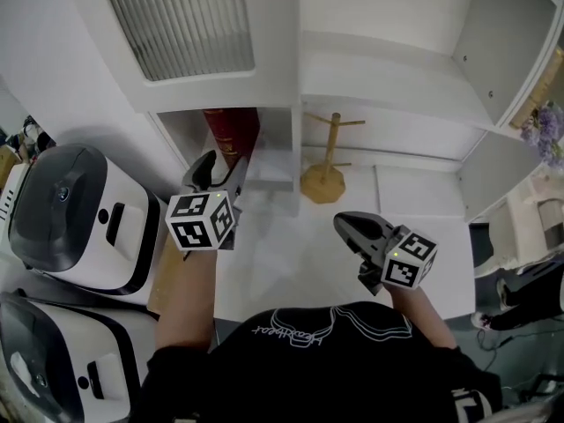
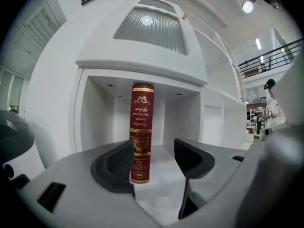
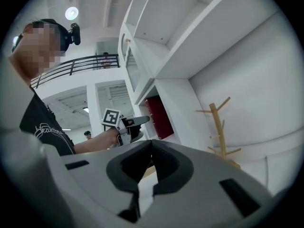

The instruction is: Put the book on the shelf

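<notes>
The dark red hardcover book with gold lettering (image 2: 142, 132) stands upright in the lower compartment of the white shelf unit (image 2: 92, 122). The left gripper (image 2: 154, 151) faces it, jaws spread wide, pads off the spine. The right gripper (image 3: 151, 148) hangs well apart over the white table (image 1: 291, 263), jaws closed together on nothing.

Wooden peg stand (image 1: 322, 183) on white counter (image 1: 291, 258); two white appliances (image 1: 75, 218) at left

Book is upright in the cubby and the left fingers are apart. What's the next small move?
Probably draw the left gripper straight back. The book stands on its own in the compartment, the fingers are not clamping it, and one sits close beside its spine.
</notes>
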### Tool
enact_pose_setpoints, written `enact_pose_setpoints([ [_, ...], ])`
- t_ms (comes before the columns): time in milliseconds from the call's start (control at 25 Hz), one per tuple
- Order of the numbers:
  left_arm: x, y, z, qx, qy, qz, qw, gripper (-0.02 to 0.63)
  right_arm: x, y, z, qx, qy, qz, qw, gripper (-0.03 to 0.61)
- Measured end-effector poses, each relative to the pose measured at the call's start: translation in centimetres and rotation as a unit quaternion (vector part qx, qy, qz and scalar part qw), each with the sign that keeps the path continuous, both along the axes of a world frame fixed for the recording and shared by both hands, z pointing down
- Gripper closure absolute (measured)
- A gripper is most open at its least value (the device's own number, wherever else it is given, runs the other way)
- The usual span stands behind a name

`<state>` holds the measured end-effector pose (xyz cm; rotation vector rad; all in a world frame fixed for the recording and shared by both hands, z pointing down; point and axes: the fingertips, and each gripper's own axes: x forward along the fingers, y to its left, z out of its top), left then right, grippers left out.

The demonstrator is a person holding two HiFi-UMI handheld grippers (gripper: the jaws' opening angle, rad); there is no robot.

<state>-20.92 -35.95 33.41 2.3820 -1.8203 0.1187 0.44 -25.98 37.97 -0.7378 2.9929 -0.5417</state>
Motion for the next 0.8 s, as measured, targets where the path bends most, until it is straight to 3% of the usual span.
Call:
enact_pose_setpoints([
  [160, 2.4, 4.9, -0.4, 0.004, 0.014, 0.063, 0.9979, 0.348, -1.0, 0.8, -1.3, 0.034, 0.015, -0.017, 0.999, 0.572],
  [280, 4.8, 8.3, -0.2, -0.001, 0.054, 0.114, 0.992, 0.35, -1.7, 1.2, -2.3, 0.04, 0.007, -0.028, 0.999, 0.572],
  [400, 7.5, 10.9, 0.4, -0.015, 0.101, 0.168, 0.9805, 0.354, -2.3, 1.7, -2.9, 0.048, 0.0, -0.039, 0.998, 0.572],
  [560, 9.8, 12.9, 1.2, -0.027, 0.143, 0.212, 0.9663, 0.513, -2.8, 2.1, -2.6, 0.034, -0.018, -0.057, 0.998, 0.572],
  [680, 10.9, 13.9, 1.8, -0.03, 0.154, 0.23, 0.9606, 0.611, -2.7, 2.3, -2.5, 0.032, -0.021, -0.057, 0.998, 0.572],
  [800, 11.8, 14.5, 2.2, -0.026, 0.15, 0.237, 0.9594, 0.611, -2.6, 2.4, -2.2, 0.039, -0.009, -0.056, 0.998, 0.572],
])
